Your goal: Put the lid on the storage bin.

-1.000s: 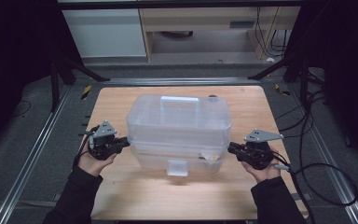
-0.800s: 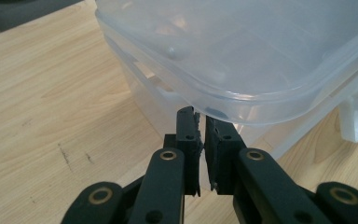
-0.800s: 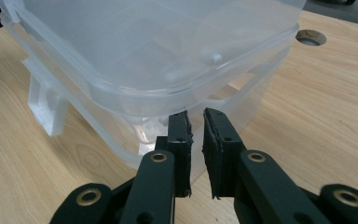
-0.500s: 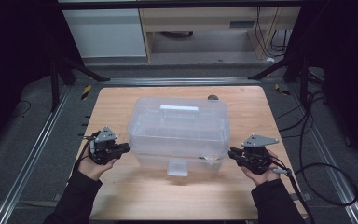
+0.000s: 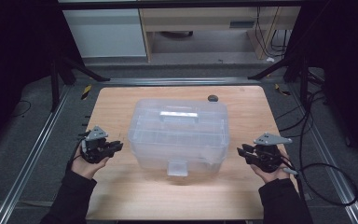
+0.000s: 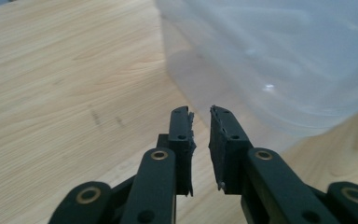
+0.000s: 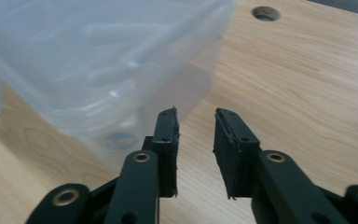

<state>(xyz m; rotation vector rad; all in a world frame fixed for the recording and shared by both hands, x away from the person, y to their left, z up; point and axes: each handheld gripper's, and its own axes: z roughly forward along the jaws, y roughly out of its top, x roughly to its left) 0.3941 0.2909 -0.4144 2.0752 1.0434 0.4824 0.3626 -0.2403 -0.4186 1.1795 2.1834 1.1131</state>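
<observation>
A clear plastic box [image 5: 177, 135] is sitting at the middle of the wooden table [image 5: 121, 196], leaving bare wood open on its left, right and near sides. A small dark hole [image 5: 212, 98] is lying just beyond its far right corner. The left gripper [image 5: 114, 147] is hovering near the box's left wall, the right gripper [image 5: 243, 151] near its right wall — neither is touching it. Both are standing with jaws slightly spread and nothing between them. The box's contents are hard to make out through the cloudy walls — its near front latch [image 5: 177, 168] is showing
</observation>
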